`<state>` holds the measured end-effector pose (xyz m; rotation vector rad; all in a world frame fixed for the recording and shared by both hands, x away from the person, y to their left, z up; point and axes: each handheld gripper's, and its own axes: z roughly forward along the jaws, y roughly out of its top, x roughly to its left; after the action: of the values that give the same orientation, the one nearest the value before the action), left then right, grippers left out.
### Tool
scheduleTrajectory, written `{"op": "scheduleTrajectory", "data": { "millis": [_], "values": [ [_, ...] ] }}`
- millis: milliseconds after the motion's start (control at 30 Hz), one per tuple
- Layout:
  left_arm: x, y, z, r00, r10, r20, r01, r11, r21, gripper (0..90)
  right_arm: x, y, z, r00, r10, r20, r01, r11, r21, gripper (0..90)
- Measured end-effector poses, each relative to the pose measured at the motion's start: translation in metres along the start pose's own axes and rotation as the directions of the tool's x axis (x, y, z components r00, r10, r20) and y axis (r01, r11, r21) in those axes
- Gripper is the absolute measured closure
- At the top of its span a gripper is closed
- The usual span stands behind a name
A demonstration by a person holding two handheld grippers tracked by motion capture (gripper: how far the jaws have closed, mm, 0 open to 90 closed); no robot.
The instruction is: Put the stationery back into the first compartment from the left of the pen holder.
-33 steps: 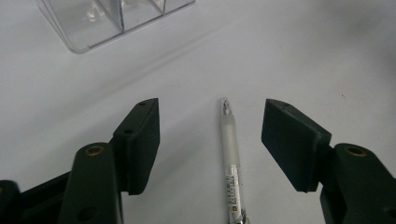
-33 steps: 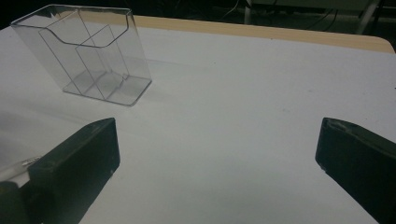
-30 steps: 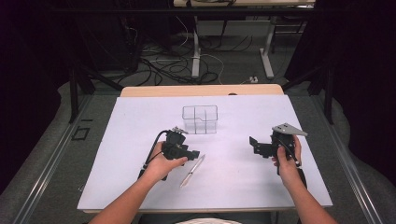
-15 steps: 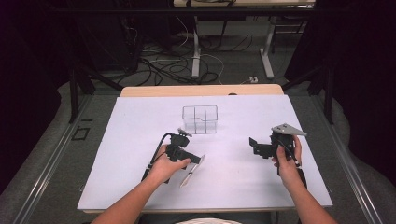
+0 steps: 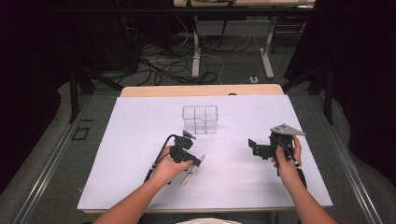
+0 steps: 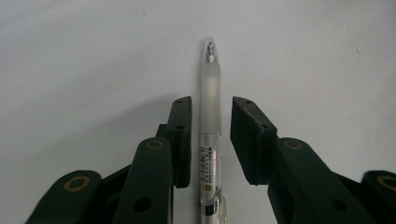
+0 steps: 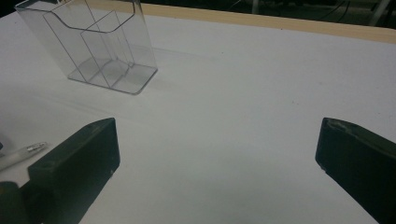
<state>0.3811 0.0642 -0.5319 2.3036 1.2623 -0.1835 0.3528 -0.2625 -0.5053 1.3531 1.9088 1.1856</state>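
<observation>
Left gripper [image 5: 194, 161] sits low over the white table cover [image 5: 130, 140], jaws straddling a pen [image 6: 208, 130]. In the left gripper view the pen lies flat on the cover between the two jaws, tip pointing away; jaws are apart, the left one close against the barrel, the right one with a visible gap. Not clamped.

Right gripper [image 5: 254, 148] is held well to the right, above the cover, its jaws spread wide with nothing between them.

Clear plastic organizer [image 5: 200, 119], divided into compartments, stands upright farther back near the table's middle, apart from both grippers.
</observation>
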Motion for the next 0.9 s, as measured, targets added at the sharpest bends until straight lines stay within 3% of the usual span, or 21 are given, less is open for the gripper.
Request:
{"op": "scheduleTrajectory", "data": {
  "millis": [333, 900],
  "values": [
    [-0.0005, 0.0007, 0.0035, 1.0, -0.004, 0.001, 0.003, 0.9994, 0.035, 75.4, 0.0004, -0.0002, 0.0001, 1.0, 0.004, -0.006, -0.004, 1.0, 0.005, 0.0],
    [-0.0015, 0.0004, 0.0043, 0.9999, -0.007, -0.015, 0.007, 0.9995, 0.03, 79.2, 0.0008, -0.0008, 0.0003, 0.9999, 0.008, -0.014, -0.008, 1.0, 0.011, 0.0]
  ]
}}
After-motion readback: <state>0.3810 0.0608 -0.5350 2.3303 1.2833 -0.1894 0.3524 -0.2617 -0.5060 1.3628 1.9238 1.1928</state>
